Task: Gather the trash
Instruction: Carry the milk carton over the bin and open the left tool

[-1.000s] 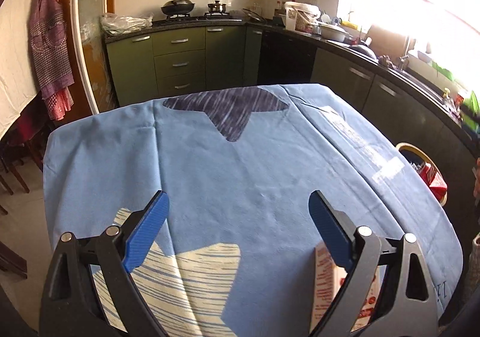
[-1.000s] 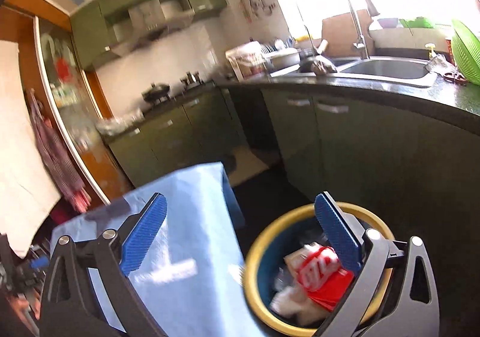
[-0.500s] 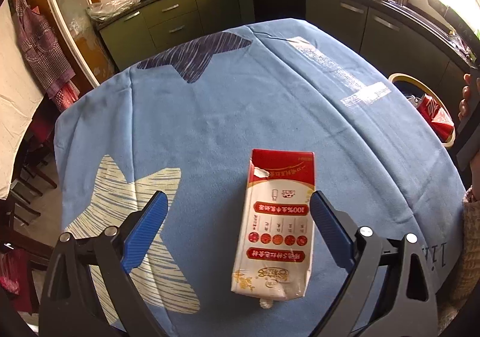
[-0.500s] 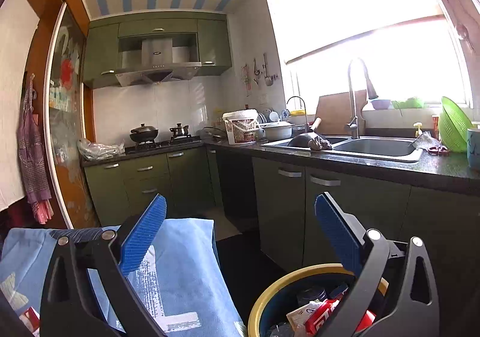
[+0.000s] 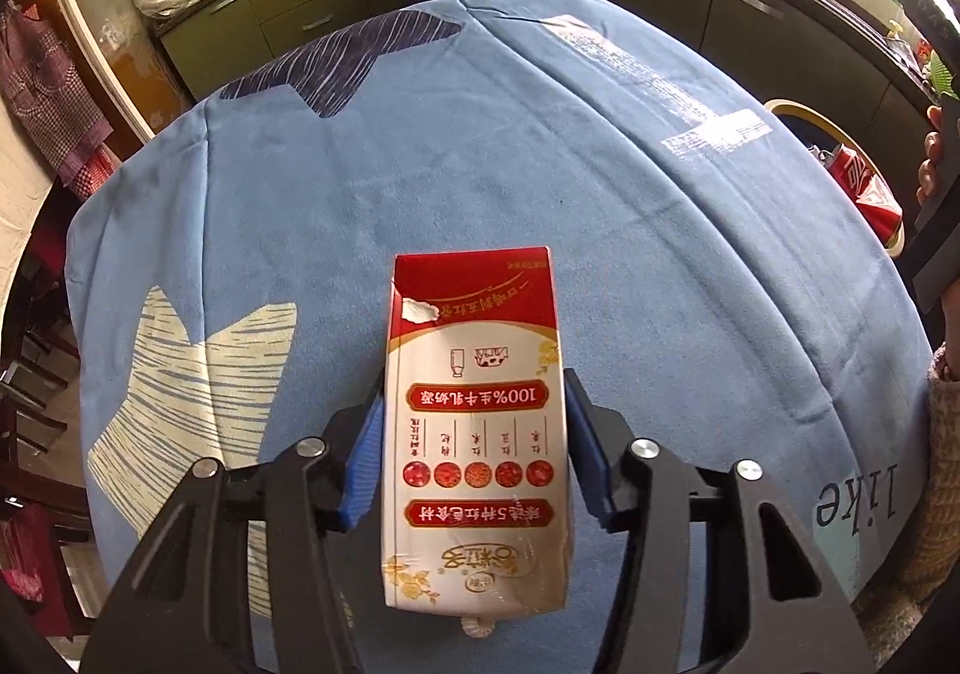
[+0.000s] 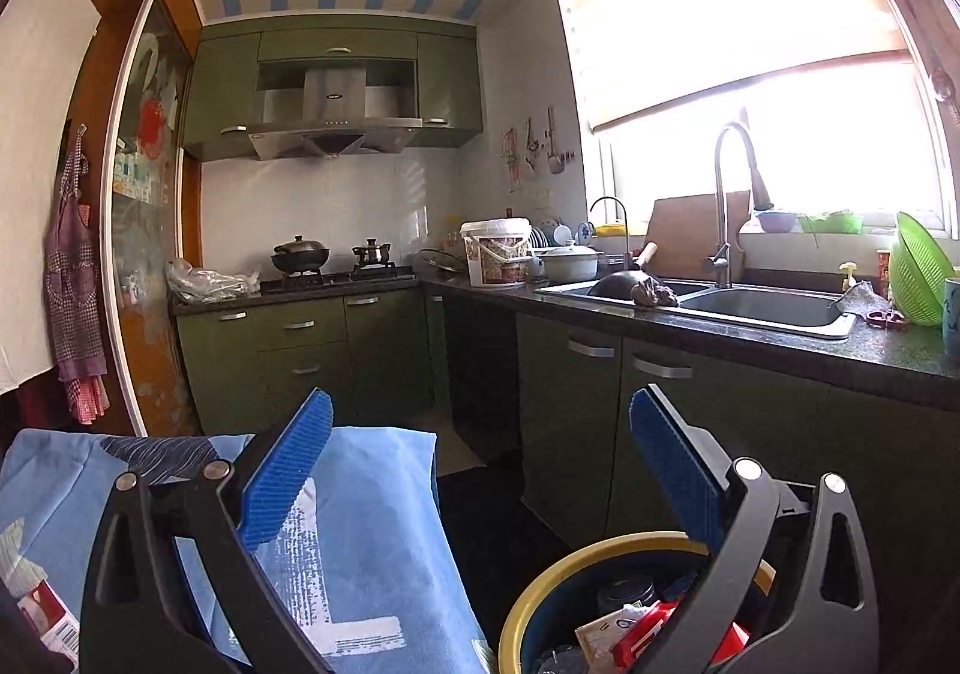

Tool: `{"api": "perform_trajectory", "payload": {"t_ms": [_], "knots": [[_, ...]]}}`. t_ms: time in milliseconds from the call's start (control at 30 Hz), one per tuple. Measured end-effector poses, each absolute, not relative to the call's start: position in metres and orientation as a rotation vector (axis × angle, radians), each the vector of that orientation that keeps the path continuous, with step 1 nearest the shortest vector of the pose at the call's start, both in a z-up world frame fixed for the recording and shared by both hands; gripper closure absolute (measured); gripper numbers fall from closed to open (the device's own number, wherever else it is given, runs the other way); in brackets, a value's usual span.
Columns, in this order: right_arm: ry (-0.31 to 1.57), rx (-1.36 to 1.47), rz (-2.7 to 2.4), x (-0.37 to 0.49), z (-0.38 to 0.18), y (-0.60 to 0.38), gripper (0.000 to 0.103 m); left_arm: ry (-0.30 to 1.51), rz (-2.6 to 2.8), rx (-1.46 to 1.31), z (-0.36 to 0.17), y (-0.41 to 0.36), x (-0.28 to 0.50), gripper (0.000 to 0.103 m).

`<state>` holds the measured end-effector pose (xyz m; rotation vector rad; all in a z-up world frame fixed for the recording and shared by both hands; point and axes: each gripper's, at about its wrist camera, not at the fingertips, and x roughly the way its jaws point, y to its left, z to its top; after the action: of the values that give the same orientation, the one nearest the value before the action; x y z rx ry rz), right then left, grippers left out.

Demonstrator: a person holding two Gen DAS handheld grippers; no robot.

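Left wrist view
Left gripper (image 5: 474, 446): blue pads pressed against both long sides of the milk carton (image 5: 474, 434), clenched on it near its lower half.
Milk carton: lying flat on the blue tablecloth (image 5: 540, 164), red end pointing away from the gripper, cap end nearest the camera.
Trash bin (image 5: 840, 146): yellow-rimmed, on the floor beyond the tablecloth's right edge, well apart from the carton; red packaging inside.

Right wrist view
Right gripper (image 6: 480, 470): jaws spread wide, holding nothing, poised above the trash bin (image 6: 540, 596).
Trash bin contents: red and white wrappers, a dark lid.
Milk carton (image 6: 48, 620): a corner shows at the tablecloth's (image 6: 372, 524) far left.

Risk
Slip: the carton's smooth sides may slide from the pads when lifted.
Crush: an empty carton may buckle under the squeeze and twist loose.
Miss: the carry to the bin is long; an early release would drop it on the floor.
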<state>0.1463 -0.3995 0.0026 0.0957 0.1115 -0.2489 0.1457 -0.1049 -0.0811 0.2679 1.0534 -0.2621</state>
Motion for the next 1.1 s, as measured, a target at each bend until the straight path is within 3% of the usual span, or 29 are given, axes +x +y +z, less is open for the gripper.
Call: {"api": "perform_trajectory", "payload": {"t_ms": [233, 500, 700, 1100], "knots": [[0.086, 0.139, -0.295, 0.14, 0.003, -0.413, 0.005, 0.971, -0.374, 0.304, -0.033, -0.141, 0.145, 0.054], [0.146, 0.213, -0.348, 0.112, 0.025, -0.466, 0.005, 0.889, -0.648, 0.41, 0.013, -0.262, 0.142, 0.054], [0.28, 0.13, -0.428, 0.072, 0.01, -0.505, 0.005, 0.938, -0.822, 0.447, 0.006, -0.356, 0.156, 0.054], [0.289, 0.241, -0.597, -0.013, -0.023, -0.589, 0.005, 1.093, -0.833, 0.439, -0.048, -0.489, 0.227, 0.054]]}}
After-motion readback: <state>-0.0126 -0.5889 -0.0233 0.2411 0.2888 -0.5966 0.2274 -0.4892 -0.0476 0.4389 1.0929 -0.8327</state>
